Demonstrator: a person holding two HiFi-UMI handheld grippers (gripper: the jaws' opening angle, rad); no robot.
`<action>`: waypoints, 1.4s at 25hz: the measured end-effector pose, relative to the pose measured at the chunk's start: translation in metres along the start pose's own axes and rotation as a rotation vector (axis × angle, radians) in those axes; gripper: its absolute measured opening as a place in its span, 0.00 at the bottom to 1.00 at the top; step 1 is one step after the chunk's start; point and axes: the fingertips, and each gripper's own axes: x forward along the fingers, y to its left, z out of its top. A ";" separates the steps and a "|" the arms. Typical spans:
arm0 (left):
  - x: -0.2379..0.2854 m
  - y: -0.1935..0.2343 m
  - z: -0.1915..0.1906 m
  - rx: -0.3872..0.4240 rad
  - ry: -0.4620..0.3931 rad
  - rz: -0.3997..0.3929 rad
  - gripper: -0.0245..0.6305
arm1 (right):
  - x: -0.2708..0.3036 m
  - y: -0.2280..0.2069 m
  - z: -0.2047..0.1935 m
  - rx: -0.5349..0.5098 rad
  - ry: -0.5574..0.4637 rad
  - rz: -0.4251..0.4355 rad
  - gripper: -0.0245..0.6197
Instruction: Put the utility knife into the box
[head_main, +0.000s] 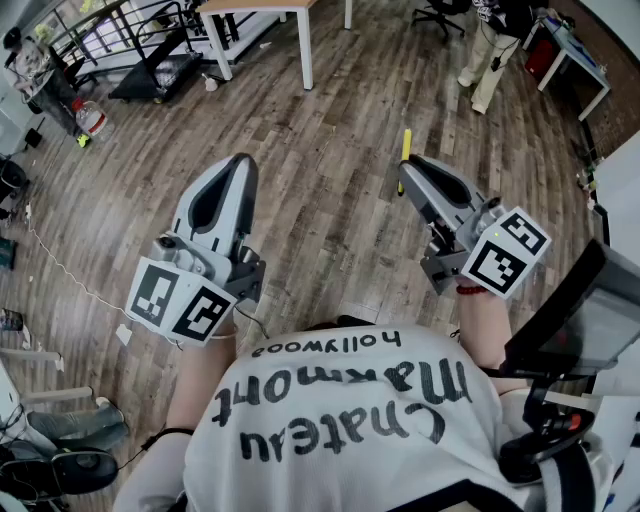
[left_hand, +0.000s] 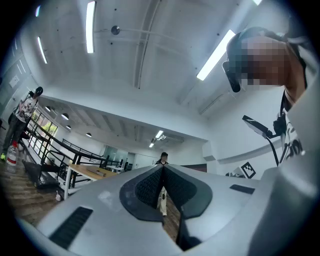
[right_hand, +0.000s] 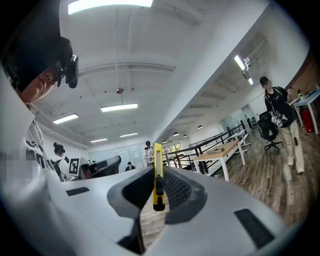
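Newbie: Progress on this one, how far along can it be called? Only the utility knife (right_hand: 158, 175) is spotted, no box anywhere.

Regular: Roughly halfway, it'd be judged. The pickup part looks done. The knife is pinched between the jaws of the right gripper (head_main: 408, 172), with the yellow body poking out past the tips, and that's clearly shown in the right gripper view. It's held up in the air over the wooden floor (head_main: 330, 110), and nothing is touched by it.

Newbie: And the left gripper (left_hand: 162, 169)?

Regular: Jaws are pressed together with nothing caught between them, only the room is seen past the tips. It's held out alongside the right one, well apart from it.

Newbie: So what's left?

Regular: The whole drop-off. The box isn't shown in any view, so it has to be found and reached first, then the knife lowered in and let go. Worth noting the knife seems to be gripped near one end, so a bit of wobble could be expected while it's carried.
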 end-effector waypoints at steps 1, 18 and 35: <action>0.001 -0.001 0.000 0.000 0.000 -0.001 0.05 | -0.001 0.000 0.001 0.001 -0.001 0.000 0.13; 0.005 0.031 -0.001 -0.011 0.010 -0.003 0.05 | 0.028 -0.007 0.000 0.014 -0.009 -0.015 0.13; 0.035 0.114 -0.018 -0.025 0.026 0.004 0.05 | 0.106 -0.051 -0.005 0.033 -0.014 -0.009 0.13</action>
